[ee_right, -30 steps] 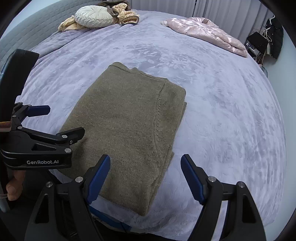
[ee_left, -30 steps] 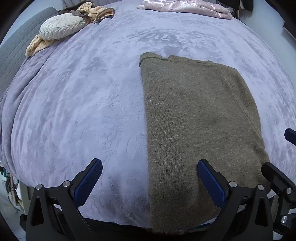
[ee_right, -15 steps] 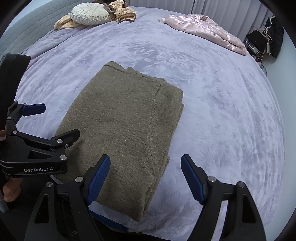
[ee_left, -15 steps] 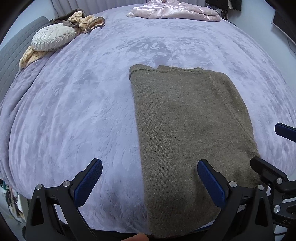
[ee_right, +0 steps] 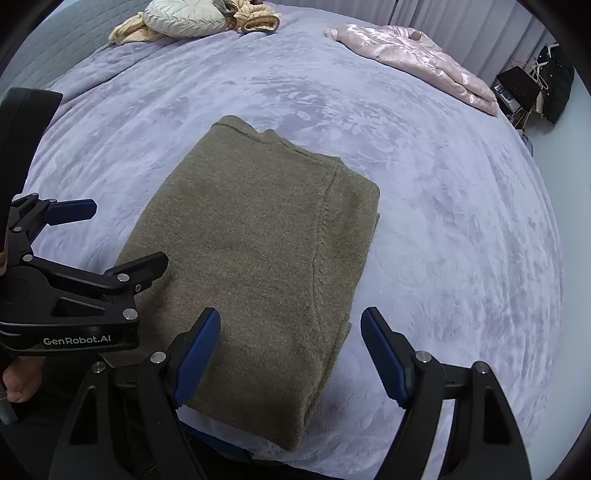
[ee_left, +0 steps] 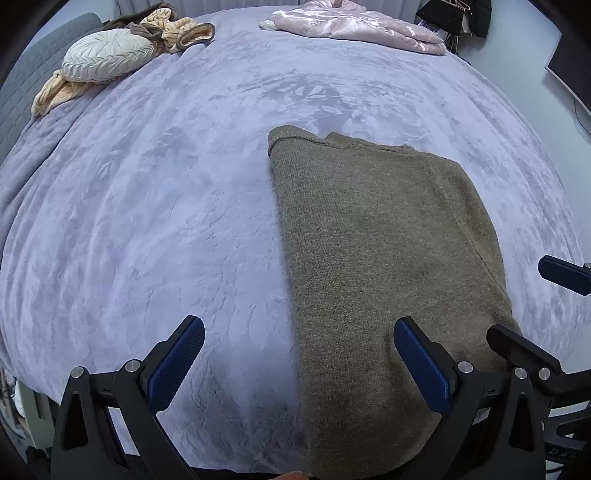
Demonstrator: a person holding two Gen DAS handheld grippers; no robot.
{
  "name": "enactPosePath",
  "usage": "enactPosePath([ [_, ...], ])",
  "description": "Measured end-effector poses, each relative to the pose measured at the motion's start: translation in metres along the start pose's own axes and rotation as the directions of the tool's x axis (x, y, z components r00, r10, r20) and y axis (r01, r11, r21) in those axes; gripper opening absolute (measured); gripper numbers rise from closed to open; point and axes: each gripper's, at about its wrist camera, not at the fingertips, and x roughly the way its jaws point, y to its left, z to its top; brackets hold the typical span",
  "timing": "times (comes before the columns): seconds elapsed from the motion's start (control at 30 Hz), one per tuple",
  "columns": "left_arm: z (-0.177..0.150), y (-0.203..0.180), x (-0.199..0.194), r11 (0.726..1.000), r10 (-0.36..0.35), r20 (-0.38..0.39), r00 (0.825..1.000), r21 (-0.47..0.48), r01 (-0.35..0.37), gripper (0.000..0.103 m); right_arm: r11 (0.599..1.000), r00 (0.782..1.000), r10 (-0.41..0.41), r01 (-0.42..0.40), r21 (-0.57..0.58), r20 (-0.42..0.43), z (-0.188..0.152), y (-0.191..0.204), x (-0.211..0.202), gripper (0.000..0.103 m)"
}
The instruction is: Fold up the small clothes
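An olive-brown knitted garment point(ee_left: 380, 266) lies folded into a long rectangle on the lilac bedspread point(ee_left: 155, 206); it also shows in the right wrist view point(ee_right: 258, 254). My left gripper point(ee_left: 299, 354) is open and empty, hovering over the garment's near left edge. My right gripper point(ee_right: 290, 354) is open and empty, hovering over the garment's near right corner. The left gripper also shows at the left of the right wrist view point(ee_right: 107, 240). The right gripper's fingers point(ee_left: 561, 275) show at the right edge of the left wrist view.
A round cream cushion point(ee_left: 107, 55) and beige clothes point(ee_left: 181, 31) lie at the bed's far left. A pink satin garment point(ee_left: 354, 26) lies at the far side. Dark items hang at the far right point(ee_right: 546, 88). The bed's near edge runs just below the garment.
Both grippers have moved slightly forward and tilted over the garment. The garment has not moved and both grippers stay open.
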Motion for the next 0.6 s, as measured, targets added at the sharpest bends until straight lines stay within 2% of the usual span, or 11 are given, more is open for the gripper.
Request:
enactPosePath([
  [0.6,-0.002,0.025,0.002,0.996,-0.052,0.011,0.999,-0.067,0.053,0.103,0.998,0.999,-0.027,0.025,-0.057,-0.022,0.015,0.021,0.001,0.081],
])
